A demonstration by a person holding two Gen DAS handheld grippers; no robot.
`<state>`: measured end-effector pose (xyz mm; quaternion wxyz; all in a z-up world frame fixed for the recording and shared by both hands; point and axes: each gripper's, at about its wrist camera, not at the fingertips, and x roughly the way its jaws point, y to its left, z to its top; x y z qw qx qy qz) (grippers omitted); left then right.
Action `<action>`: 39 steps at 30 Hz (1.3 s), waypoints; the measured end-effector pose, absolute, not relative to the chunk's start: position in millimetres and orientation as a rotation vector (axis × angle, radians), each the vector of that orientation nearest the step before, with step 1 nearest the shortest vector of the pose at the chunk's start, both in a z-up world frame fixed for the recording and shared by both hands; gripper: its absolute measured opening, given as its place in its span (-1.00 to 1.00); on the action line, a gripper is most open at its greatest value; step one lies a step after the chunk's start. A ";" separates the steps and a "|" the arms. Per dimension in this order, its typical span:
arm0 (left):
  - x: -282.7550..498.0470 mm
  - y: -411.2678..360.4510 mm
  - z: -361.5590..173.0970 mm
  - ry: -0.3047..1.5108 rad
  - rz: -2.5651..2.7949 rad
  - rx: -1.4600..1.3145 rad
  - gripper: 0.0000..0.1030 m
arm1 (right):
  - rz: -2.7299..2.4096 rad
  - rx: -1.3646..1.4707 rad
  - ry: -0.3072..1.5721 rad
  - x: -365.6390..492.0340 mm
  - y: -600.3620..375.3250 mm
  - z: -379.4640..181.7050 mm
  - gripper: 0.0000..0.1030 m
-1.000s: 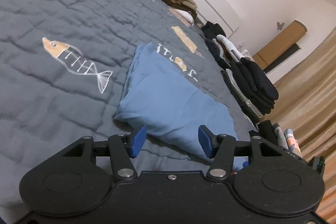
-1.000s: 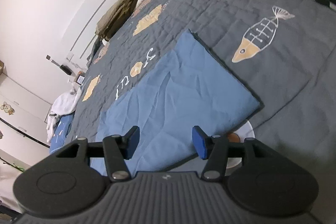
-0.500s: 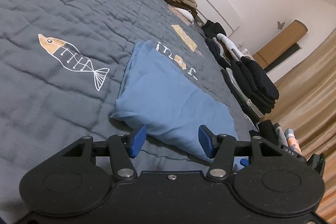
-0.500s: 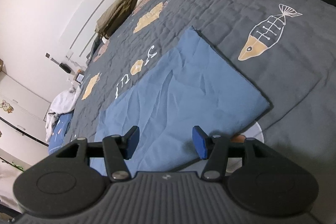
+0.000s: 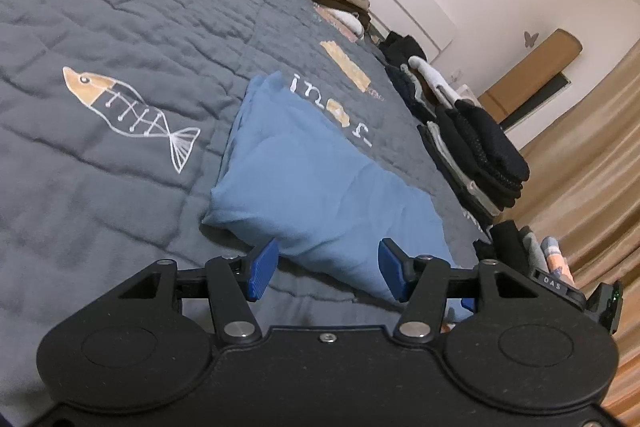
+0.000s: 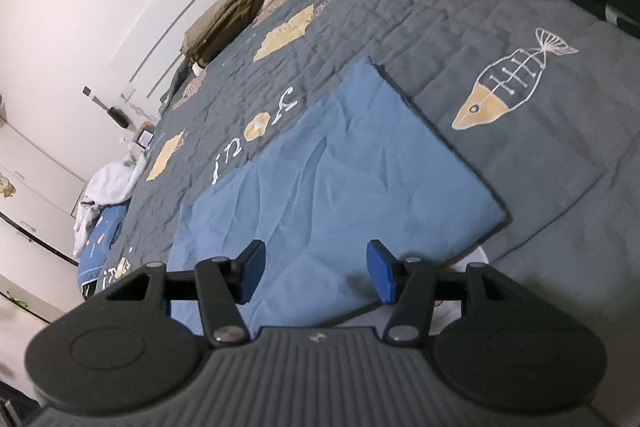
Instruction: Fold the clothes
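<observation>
Both the left hand-held gripper (image 5: 326,269) and right hand-held gripper (image 6: 314,273) are hovering, jaws apart and empty, over the soft, light, limp blue garment (image 6: 340,183) lying on the bed (image 6: 520,155), probably best pinched at its near corners.

Around the folded blue garment (image 6: 336,183) you have bare grey quilt (image 5: 100,167) on the fish-print side; stacked dark clothes (image 5: 476,147) line the bed's far edge.
</observation>
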<state>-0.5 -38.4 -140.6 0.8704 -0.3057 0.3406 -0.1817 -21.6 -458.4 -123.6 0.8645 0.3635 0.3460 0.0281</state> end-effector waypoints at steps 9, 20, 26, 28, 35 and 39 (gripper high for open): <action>1.6 -41.4 -149.3 0.731 -0.369 -0.637 0.07 | 0.054 0.765 0.734 -19.7 -458.7 -126.5 0.07; 1.8 -42.0 -157.4 0.751 -0.389 -0.707 0.15 | 0.062 0.804 0.806 -23.6 -457.6 -134.5 0.07; 7.5 -36.3 -176.9 0.772 -0.343 -0.861 0.15 | 0.041 0.899 0.803 -29.3 -467.2 -145.6 0.07; 13.4 -35.3 -182.3 0.779 -0.319 -0.898 0.16 | 0.038 0.945 0.800 -29.1 -470.5 -150.0 0.07; 26.2 -37.3 -194.6 0.802 -0.263 -0.914 0.16 | 0.055 1.003 0.812 -25.7 -471.0 -155.0 0.08; 33.8 -38.2 -197.6 0.793 -0.246 -0.932 0.16 | 0.038 0.975 0.804 -27.0 -472.0 -152.7 0.13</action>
